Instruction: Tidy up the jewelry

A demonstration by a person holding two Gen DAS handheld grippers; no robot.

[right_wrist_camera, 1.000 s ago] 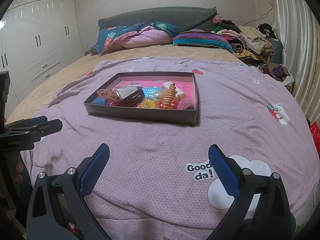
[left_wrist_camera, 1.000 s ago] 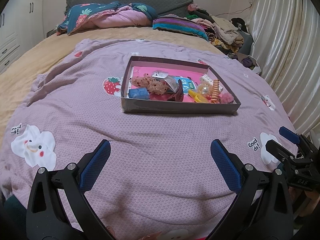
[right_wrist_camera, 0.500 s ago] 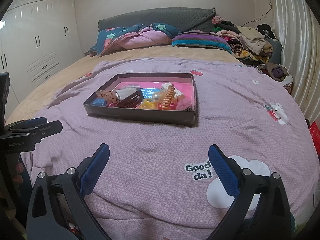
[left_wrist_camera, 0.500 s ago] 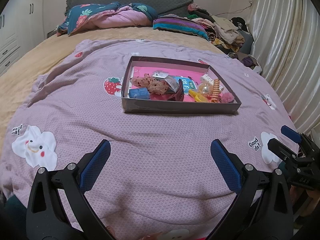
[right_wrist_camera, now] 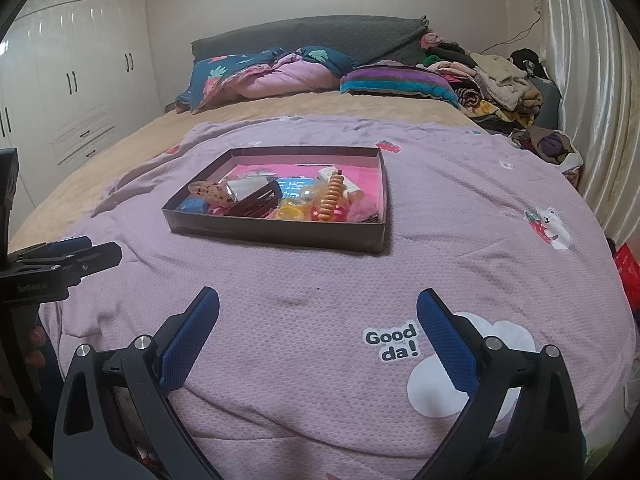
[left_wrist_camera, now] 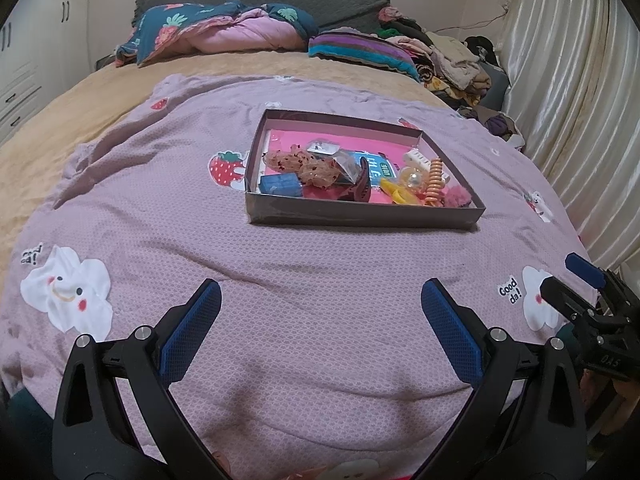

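Trinkets sit heaped in the shallow box (left_wrist_camera: 362, 216) ahead of my left claw (left_wrist_camera: 320, 332) and right claw (right_wrist_camera: 318, 334), both spread wide, empty, ready to pick.

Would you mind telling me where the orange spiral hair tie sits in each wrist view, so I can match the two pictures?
Left wrist view: the orange spiral hair tie lies in the tray's near right corner area, right of picture centre.
Right wrist view: the hair tie lies in the tray's right half, just above picture centre.
Shared landmark: the pink fluffy piece just right of it.
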